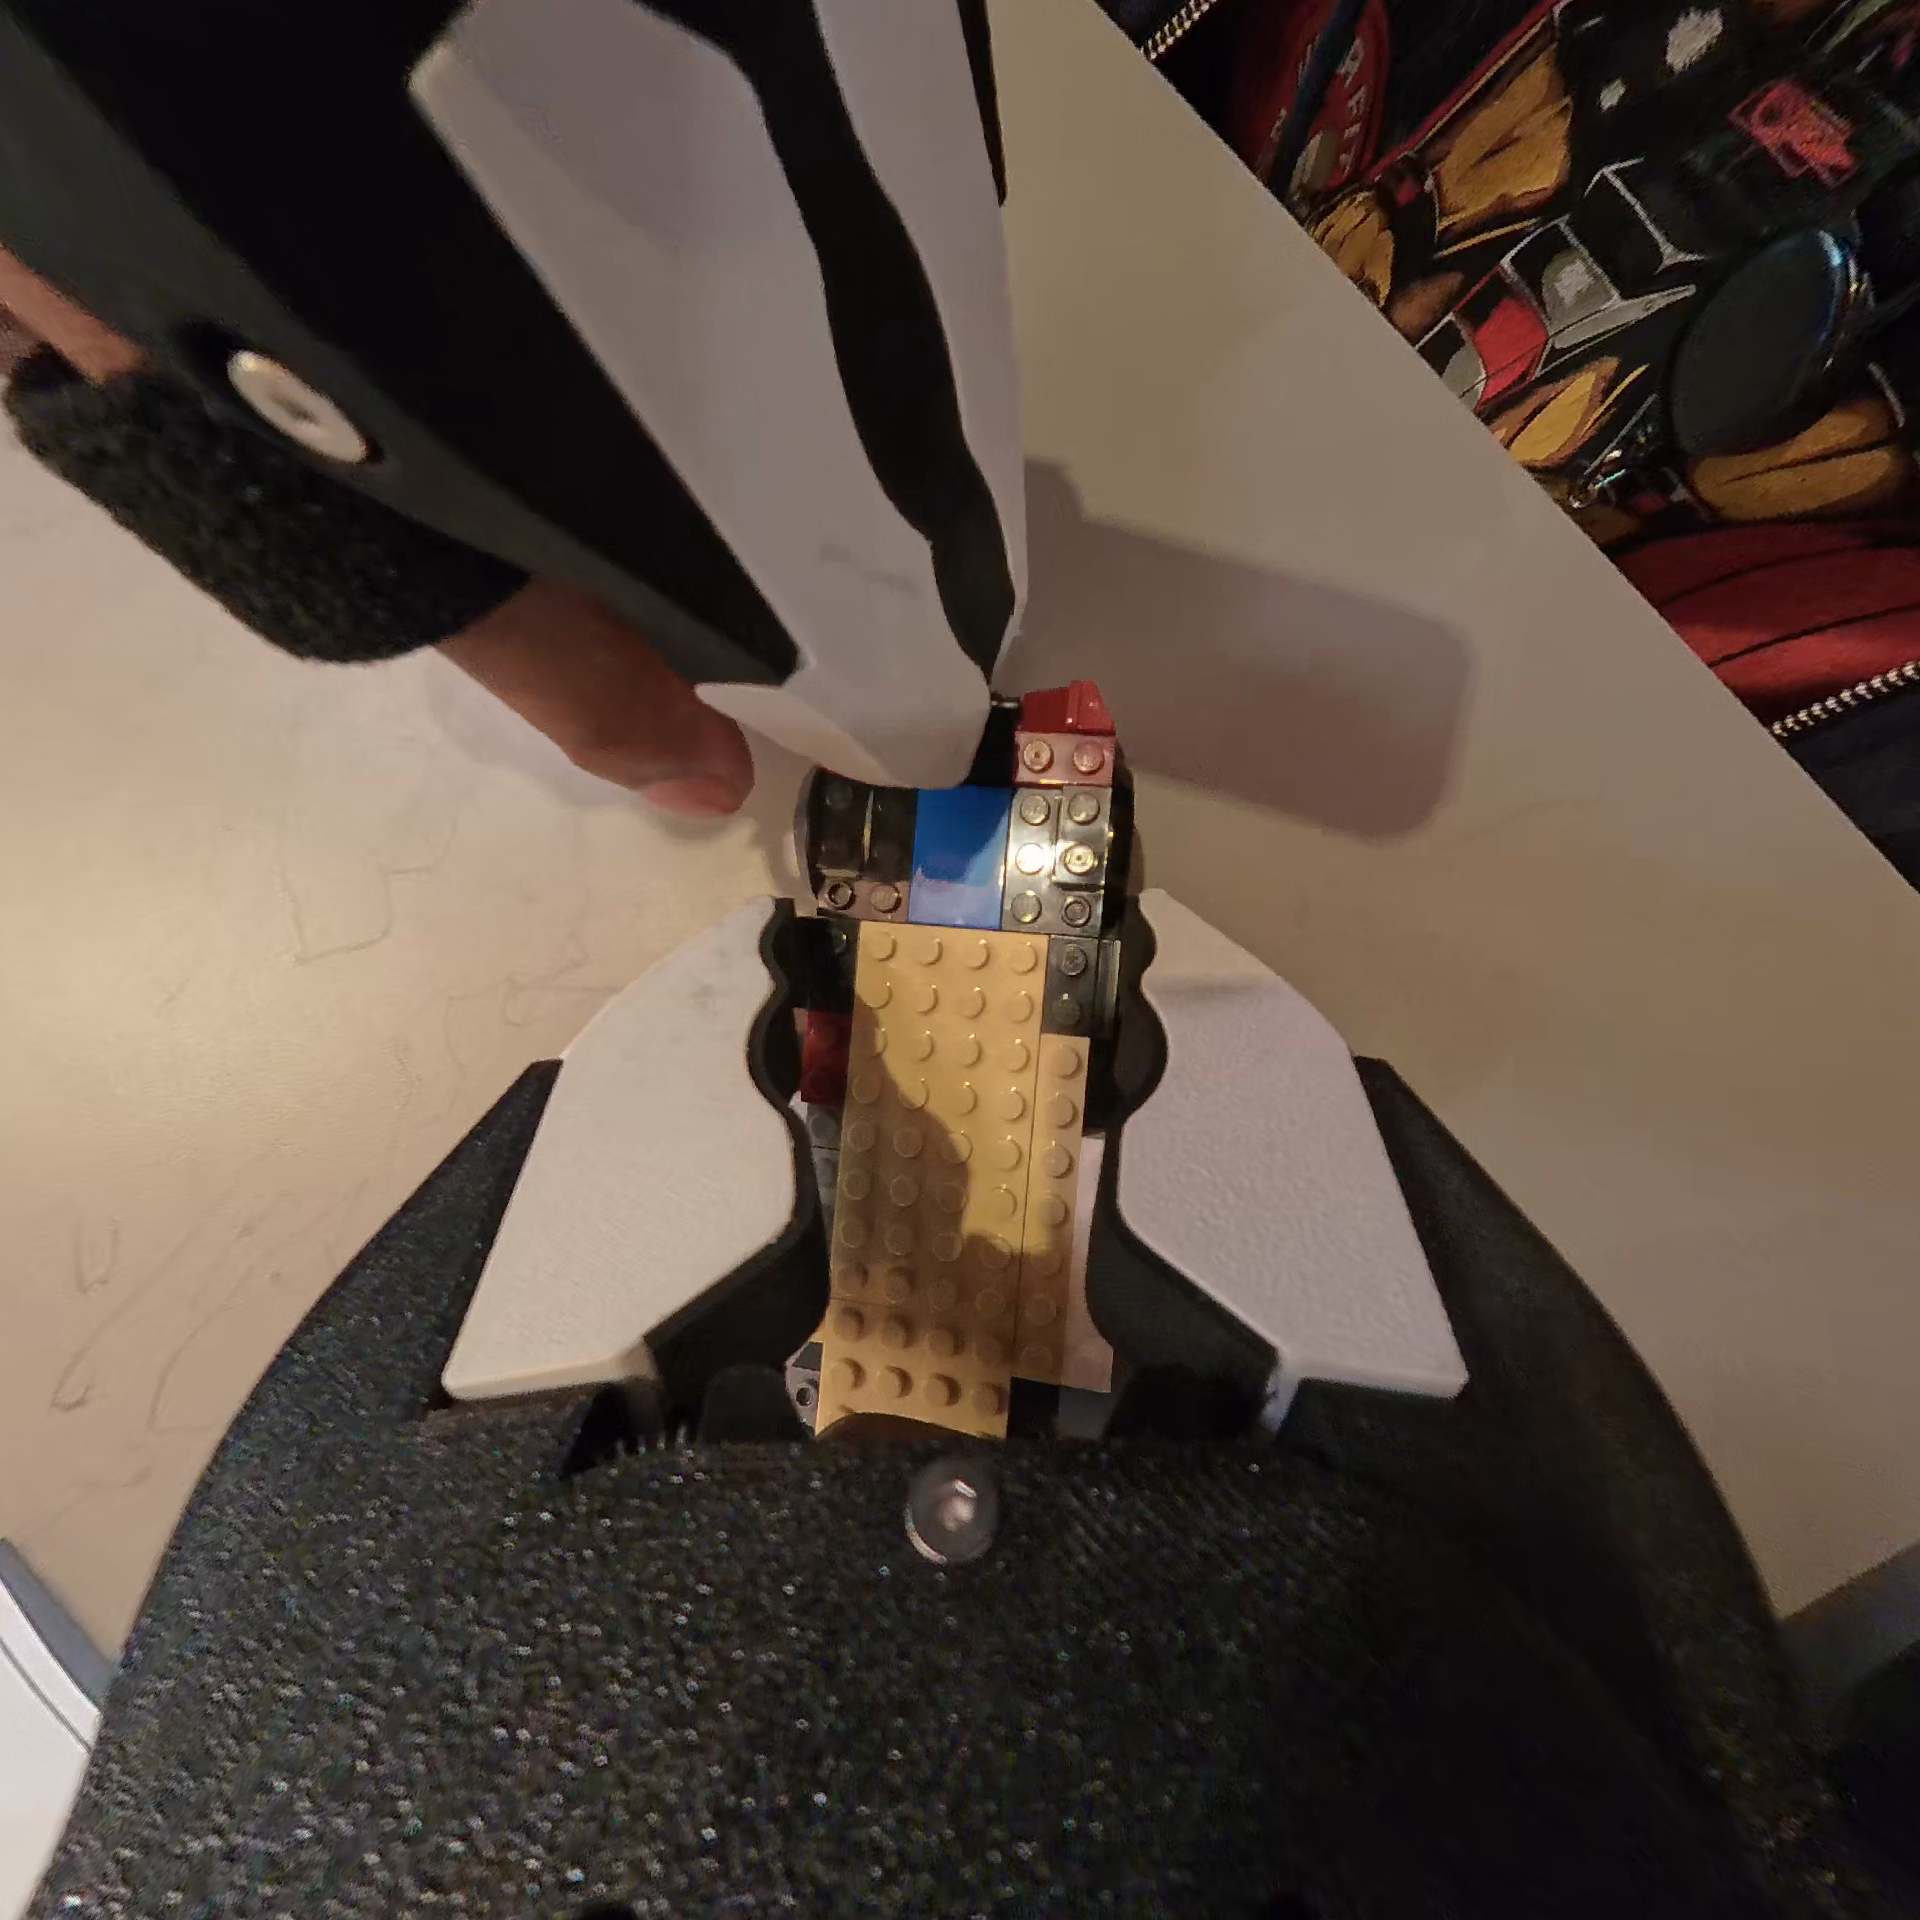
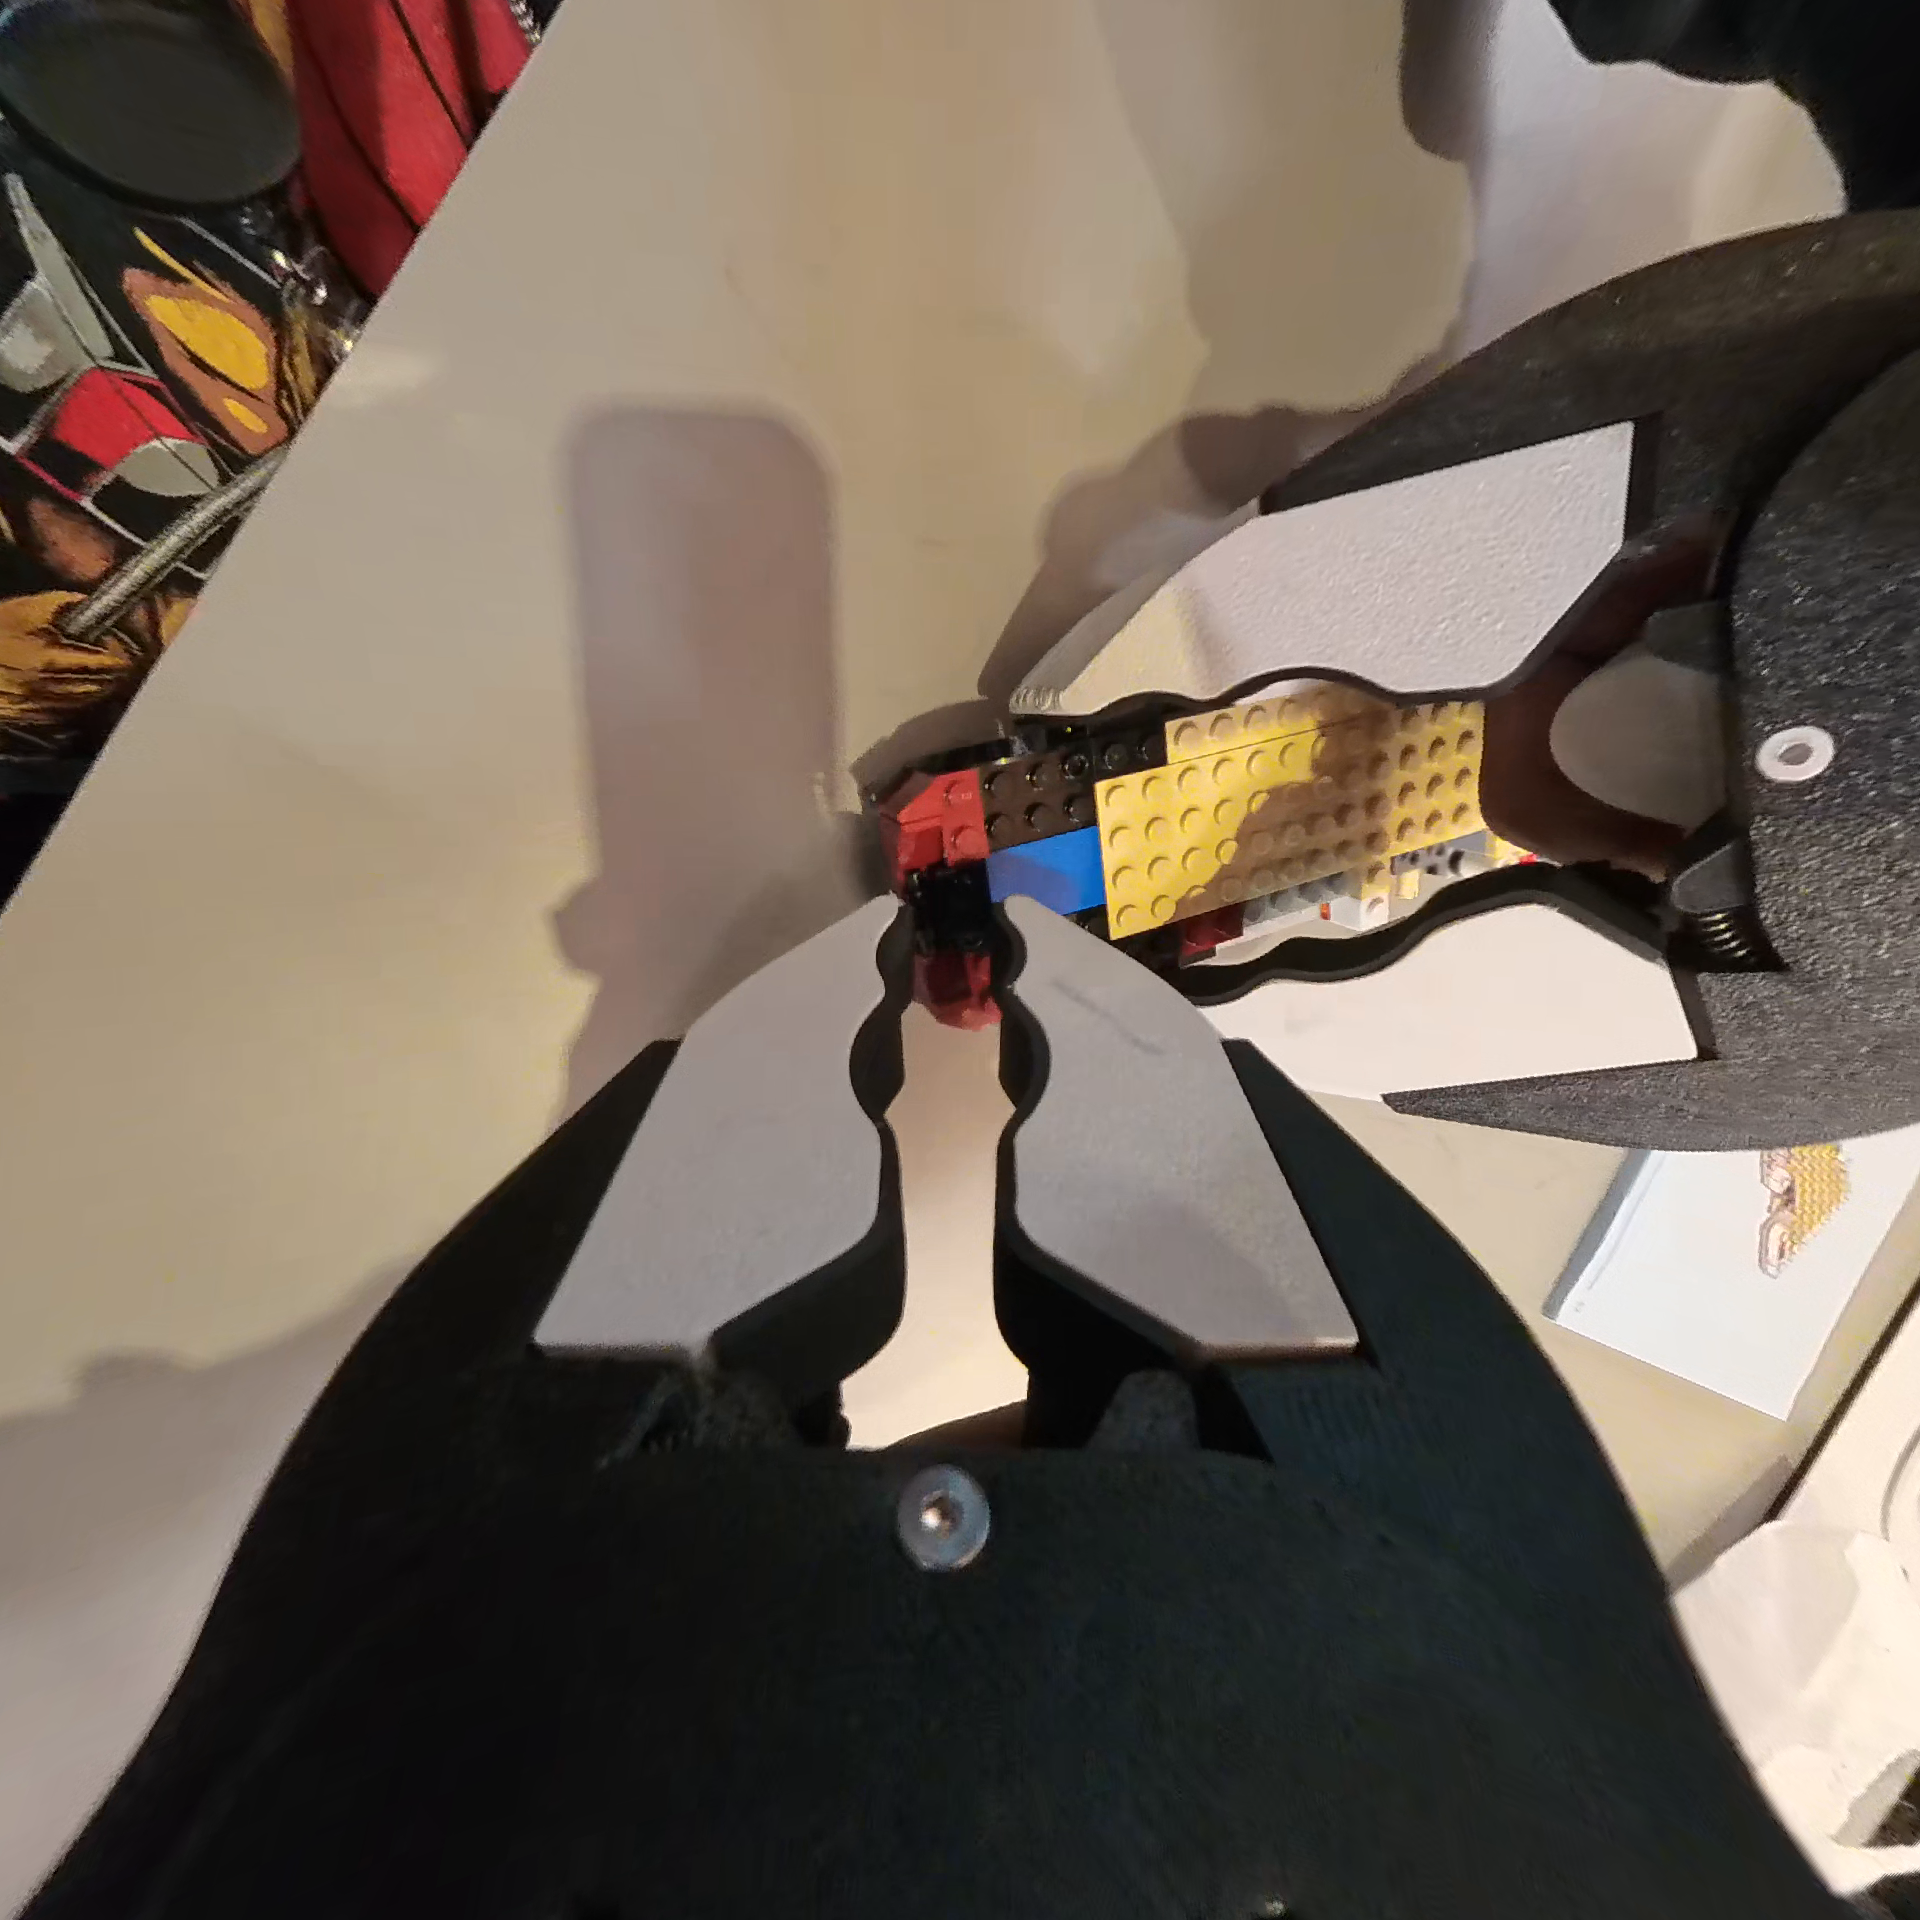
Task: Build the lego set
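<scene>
A: What's the risk here?

B: The left tongs are clamped along the sides of the brick model, which hangs above the white table. The right tongs pinch a small black-and-dark-red piece at the model's far end, just beyond the left fingertips. A skewed pull or push there could pop neighbouring bricks loose, I'd judge, or twist the model in the left grip.

A: And the poses?

B: The left reaches forward, level along the model. The right comes in across it from the side, fingertips beside the blue tile, with a person's finger behind.
</scene>
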A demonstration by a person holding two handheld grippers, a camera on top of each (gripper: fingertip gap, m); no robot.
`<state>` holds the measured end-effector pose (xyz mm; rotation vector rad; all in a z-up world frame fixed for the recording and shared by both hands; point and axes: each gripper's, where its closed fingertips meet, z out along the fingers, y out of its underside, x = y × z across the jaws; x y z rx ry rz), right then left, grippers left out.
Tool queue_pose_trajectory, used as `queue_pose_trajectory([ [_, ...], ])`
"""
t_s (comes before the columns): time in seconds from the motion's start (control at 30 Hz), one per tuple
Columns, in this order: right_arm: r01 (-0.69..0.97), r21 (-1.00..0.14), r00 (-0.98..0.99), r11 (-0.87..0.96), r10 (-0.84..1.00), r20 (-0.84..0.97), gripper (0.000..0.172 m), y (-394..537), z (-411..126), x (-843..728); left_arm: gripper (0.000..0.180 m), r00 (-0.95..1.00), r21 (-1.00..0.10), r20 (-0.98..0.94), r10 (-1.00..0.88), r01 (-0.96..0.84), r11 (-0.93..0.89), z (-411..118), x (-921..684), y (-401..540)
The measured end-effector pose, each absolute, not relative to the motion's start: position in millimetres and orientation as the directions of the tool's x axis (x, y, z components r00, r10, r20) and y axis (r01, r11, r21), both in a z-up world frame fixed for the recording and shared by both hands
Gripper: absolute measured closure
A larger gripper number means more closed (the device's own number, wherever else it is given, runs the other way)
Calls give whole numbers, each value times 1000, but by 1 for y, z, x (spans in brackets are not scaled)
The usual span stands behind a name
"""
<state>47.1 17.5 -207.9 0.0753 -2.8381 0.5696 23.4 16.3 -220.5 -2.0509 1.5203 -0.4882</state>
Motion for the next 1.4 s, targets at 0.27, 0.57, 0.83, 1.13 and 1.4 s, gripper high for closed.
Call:
queue_pose_trajectory([
  [0.27, -76, -396, -975, 915, 16, 223, 158, 17, -207, 47, 121, 302, -617, -25, -953, -755, -223, -219, 22, 16],
  [0.57, -178, -393, -842, 902, 67, 535, 138, 24, -192, 42, 121, 327, -648, -25, -945, -725, -233, -213, 15, 18],
  [0.83, -313, -240, -583, 919, 14, 813, 131, 18, -187, 37, 122, 348, -690, -29, -937, -685, -233, -203, 10, 19],
  [1.13, -328, -99, -441, 939, -59, 896, 137, 18, -188, 20, 122, 340, -714, -27, -940, -665, -220, -198, 13, 17],
  [1.4, -324, -104, -486, 940, -71, 871, 144, 17, -186, 16, 121, 359, -739, -11, -933, -632, -234, -193, 12, 16],
])
